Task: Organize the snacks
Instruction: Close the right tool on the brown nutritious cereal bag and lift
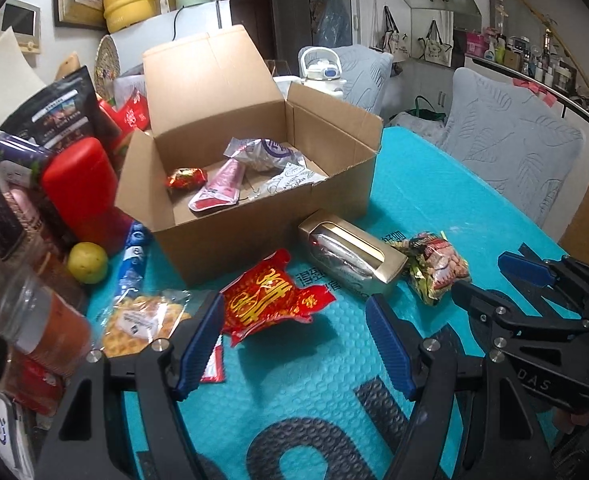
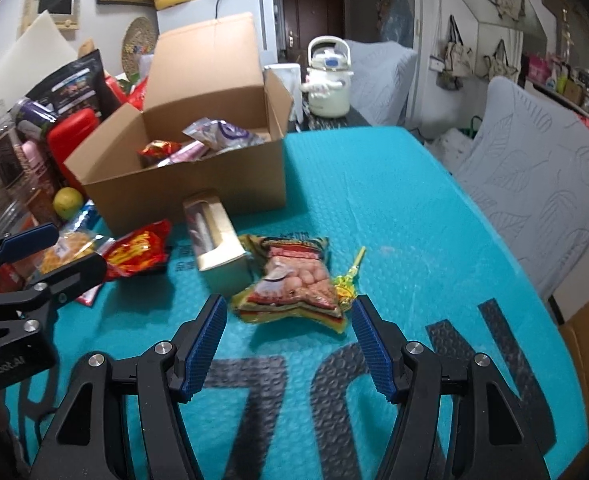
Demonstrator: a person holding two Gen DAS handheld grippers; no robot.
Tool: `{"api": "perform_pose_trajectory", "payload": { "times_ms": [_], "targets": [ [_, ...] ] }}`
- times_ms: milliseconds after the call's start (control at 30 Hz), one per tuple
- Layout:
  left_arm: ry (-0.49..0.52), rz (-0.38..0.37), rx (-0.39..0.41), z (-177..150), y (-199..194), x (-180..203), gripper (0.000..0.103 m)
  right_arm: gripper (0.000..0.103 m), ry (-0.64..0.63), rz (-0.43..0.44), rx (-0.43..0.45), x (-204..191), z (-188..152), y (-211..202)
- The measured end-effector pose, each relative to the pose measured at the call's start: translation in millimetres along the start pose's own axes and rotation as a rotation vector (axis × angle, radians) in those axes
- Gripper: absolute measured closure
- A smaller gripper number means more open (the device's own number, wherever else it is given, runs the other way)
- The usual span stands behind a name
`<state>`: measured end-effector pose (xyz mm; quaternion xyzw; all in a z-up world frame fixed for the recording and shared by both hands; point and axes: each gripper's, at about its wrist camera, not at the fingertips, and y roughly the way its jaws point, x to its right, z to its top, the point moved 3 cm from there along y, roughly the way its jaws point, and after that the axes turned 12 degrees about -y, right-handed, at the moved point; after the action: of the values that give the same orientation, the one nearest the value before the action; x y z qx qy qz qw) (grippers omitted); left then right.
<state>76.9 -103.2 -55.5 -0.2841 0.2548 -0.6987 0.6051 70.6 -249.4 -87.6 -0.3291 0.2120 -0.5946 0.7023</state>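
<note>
An open cardboard box stands on the teal mat with several snack packets inside. In front of it lie a red packet with gold lettering, a gold box with a window, a peanut packet, and a waffle bag. My left gripper is open just above the red packet. My right gripper is open, its fingertips on either side of the peanut packet's near end, not pressing it. A yellow-green lollipop lies beside that packet.
Left of the box crowd a red container, a yellow citrus fruit, a blue-white wrapper, jars and dark bags. The teal mat stretches to the right. Padded chairs stand beyond the table's right edge.
</note>
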Motion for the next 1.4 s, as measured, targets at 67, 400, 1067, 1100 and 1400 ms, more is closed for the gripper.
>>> {"api": "perform_pose_trajectory", "payload": {
  "times_ms": [67,400,1067,1100,1400],
  "targets": [
    [-0.005,0.002,-0.015,3,10,2,0.031,0.038,-0.003,0.011,-0.014,6,2,12],
    [-0.047,-0.02,-0.056,18,41,12,0.031,0.035,-0.02,0.12,-0.055,19,15,48],
    [-0.08,-0.054,-0.166,27,75,42,0.031,0.067,0.041,0.084,0.034,46,7,20],
    [-0.086,-0.057,-0.175,26,77,43,0.031,0.067,0.051,0.074,0.034,50,5,17],
    [-0.084,-0.022,-0.232,29,106,64,0.031,0.066,0.091,0.022,0.029,68,-9,5]
  ]
}}
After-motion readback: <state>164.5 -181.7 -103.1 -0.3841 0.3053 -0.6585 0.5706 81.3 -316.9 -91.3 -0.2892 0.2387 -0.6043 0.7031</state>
